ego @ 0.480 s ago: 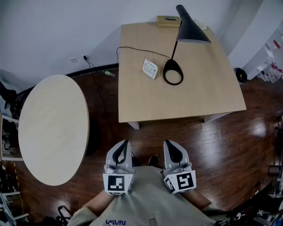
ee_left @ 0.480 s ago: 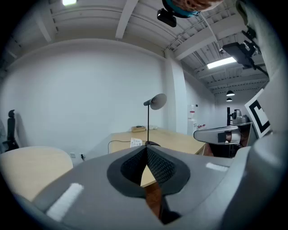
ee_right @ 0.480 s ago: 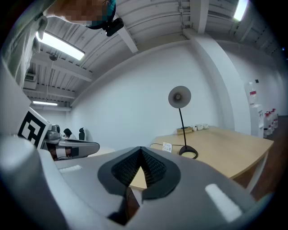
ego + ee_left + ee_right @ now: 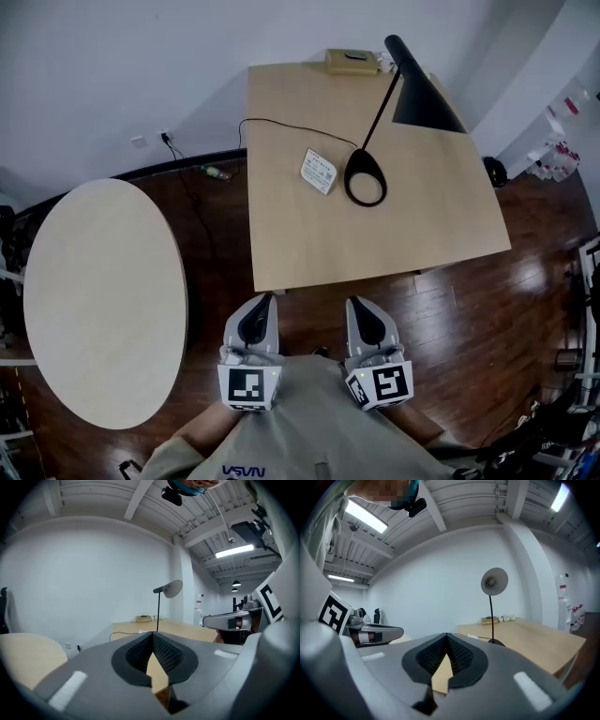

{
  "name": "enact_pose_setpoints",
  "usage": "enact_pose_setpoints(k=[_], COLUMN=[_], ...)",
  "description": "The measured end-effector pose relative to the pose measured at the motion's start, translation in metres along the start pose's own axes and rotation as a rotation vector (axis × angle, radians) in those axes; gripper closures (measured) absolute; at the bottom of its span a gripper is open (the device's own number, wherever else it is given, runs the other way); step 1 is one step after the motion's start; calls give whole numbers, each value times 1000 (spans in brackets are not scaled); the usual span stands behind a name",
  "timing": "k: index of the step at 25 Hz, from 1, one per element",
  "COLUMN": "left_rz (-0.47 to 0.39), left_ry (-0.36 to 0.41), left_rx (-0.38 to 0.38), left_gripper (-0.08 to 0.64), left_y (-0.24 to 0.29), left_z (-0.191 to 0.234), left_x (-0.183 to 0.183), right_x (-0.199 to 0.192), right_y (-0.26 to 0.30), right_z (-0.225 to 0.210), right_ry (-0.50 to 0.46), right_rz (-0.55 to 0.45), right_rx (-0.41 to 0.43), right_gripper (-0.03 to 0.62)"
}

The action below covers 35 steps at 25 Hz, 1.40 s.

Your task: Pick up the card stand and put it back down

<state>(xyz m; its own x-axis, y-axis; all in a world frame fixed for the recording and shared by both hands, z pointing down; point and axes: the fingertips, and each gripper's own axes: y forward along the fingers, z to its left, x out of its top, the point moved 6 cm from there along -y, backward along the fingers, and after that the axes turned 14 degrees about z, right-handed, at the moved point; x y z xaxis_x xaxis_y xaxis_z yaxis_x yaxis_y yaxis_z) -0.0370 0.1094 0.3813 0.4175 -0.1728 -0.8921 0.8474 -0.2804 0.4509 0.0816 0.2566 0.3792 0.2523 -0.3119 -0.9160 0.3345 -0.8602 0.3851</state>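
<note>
The pale rectangular wooden surface (image 4: 309, 244) is carrying the small white card stand (image 4: 318, 171) toward its far edge, just beside the black desk lamp (image 4: 366, 178). The left gripper (image 4: 263, 302) and right gripper (image 4: 357, 303) are waiting short of its near edge, jaws closed and empty, probably because the reach is not yet begun.

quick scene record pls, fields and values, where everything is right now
card stand: on the rectangular table, beside the lamp base, untouched
lamp: black, on the same table
round table: to the left in the head view
left gripper: shut, empty, short of the table
right gripper: shut, empty, alongside the left
task: pick-up not yet begun
</note>
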Motion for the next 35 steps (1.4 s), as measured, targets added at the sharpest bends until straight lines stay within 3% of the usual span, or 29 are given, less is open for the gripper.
enact_pose_setpoints(k=[9, 14, 22, 23, 25, 35], left_rz=[-28, -44, -43, -35, -9, 130], left_ry=[17, -27, -35, -36, -35, -28], left_rx=[-44, 8, 62, 61, 64, 145], left_gripper=[552, 552, 552, 550, 480, 479], left_y=[46, 87, 157, 168, 190, 264], left_z=[83, 106, 104, 102, 98, 87], left_x=[34, 42, 66, 68, 69, 58], right_x=[40, 51, 55, 53, 46, -9], right_y=[77, 114, 189, 201, 226, 338], right_z=[9, -13, -86, -96, -118, -194], right_ry=[24, -1, -5, -10, -19, -23], right_rz=[-3, 10, 55, 71, 106, 298], right_rx=[-96, -109, -73, -69, -58, 42], right_gripper=[592, 592, 549, 536, 524, 422])
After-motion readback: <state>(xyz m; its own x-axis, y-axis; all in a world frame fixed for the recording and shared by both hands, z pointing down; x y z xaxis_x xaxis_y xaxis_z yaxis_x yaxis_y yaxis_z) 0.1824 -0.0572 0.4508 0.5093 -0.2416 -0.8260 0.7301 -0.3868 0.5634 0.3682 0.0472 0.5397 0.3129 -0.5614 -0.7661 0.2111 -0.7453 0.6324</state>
